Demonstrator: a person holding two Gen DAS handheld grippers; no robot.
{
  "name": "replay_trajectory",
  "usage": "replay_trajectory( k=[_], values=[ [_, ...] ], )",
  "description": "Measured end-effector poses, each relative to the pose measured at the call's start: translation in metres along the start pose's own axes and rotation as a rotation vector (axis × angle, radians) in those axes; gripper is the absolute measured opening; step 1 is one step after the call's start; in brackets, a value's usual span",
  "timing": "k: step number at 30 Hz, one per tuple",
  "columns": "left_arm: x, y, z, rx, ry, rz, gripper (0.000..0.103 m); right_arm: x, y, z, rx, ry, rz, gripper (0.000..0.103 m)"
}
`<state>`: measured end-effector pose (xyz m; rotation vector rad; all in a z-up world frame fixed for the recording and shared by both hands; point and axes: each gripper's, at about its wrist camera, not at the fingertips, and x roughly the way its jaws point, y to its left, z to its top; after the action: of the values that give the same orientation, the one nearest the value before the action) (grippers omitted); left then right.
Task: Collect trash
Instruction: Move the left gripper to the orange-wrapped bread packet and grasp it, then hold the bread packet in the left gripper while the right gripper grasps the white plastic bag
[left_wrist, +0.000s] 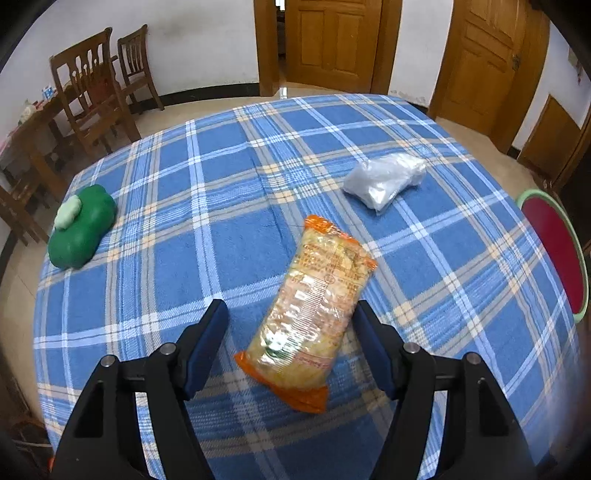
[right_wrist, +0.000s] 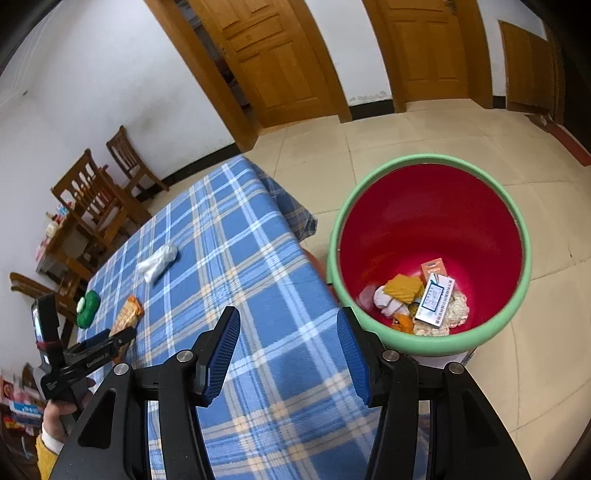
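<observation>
Print covers the orange snack packet (left_wrist: 314, 314), but we cannot read any of it, and the same goes for the small text on the white-and-blue box (right_wrist: 434, 301) lying in the bin; the only lettering we can partly make out is a white logo along the left gripper's body in the right wrist view, too small to spell with confidence. Our left gripper (left_wrist: 291, 314) hangs low over the blue plaid tablecloth (left_wrist: 166, 229), fingers spread wide, straddling the near half of the packet without visibly pressing it; the right-hand pad looks just beside the packet's edge, though we cannot tell whether it touches. Our right gripper (right_wrist: 288, 332) is also released and holds nothing, poised above the table's near corner and angled toward the red bin with the green rim (right_wrist: 424, 160), which stands on the tiled floor just beside the table. Inside the bin we see an orange wrapper, a small orange carton, crumpled white scraps and the box. On the cloth, a crumpled clear plastic bag (left_wrist: 384, 179) lies beyond the packet toward the bin side, and a green toy-like lump (left_wrist: 83, 230) with a pale green knob sits near the far left edge. Wooden chairs (left_wrist: 92, 85) and wooden doors (left_wrist: 332, 40) stand against the white wall beyond.
</observation>
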<state>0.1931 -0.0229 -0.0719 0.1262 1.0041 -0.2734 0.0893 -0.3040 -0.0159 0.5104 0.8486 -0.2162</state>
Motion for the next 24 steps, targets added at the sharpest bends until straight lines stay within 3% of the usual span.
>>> replay_trajectory(
  k=[1, 3, 4, 5, 8, 17, 24],
  values=[
    [0.001, 0.002, -0.001, -0.012, -0.003, -0.013, 0.068, 0.002, 0.003, 0.0, -0.007, 0.005, -0.002, 0.056],
    [-0.001, 0.004, -0.002, -0.021, -0.035, -0.017, 0.053, 0.007, 0.011, 0.001, -0.027, 0.013, -0.006, 0.056],
    [-0.001, 0.005, -0.002, -0.023, -0.042, -0.018, 0.039, 0.011, 0.016, 0.002, -0.037, 0.018, -0.007, 0.056],
    [-0.002, 0.008, -0.001, -0.045, -0.045, -0.032, 0.037, 0.014, 0.02, 0.003, -0.043, 0.023, -0.007, 0.056],
    [-0.004, 0.022, 0.004, -0.139, -0.051, -0.083, 0.037, 0.023, 0.034, 0.006, -0.068, 0.029, 0.006, 0.056],
    [-0.01, 0.047, 0.006, -0.261, -0.172, -0.067, 0.037, 0.057, 0.081, 0.01, -0.151, 0.068, 0.04, 0.056],
    [-0.012, 0.075, 0.0, -0.377, -0.218, -0.056, 0.037, 0.091, 0.119, 0.016, -0.184, 0.107, 0.082, 0.056]
  ],
)
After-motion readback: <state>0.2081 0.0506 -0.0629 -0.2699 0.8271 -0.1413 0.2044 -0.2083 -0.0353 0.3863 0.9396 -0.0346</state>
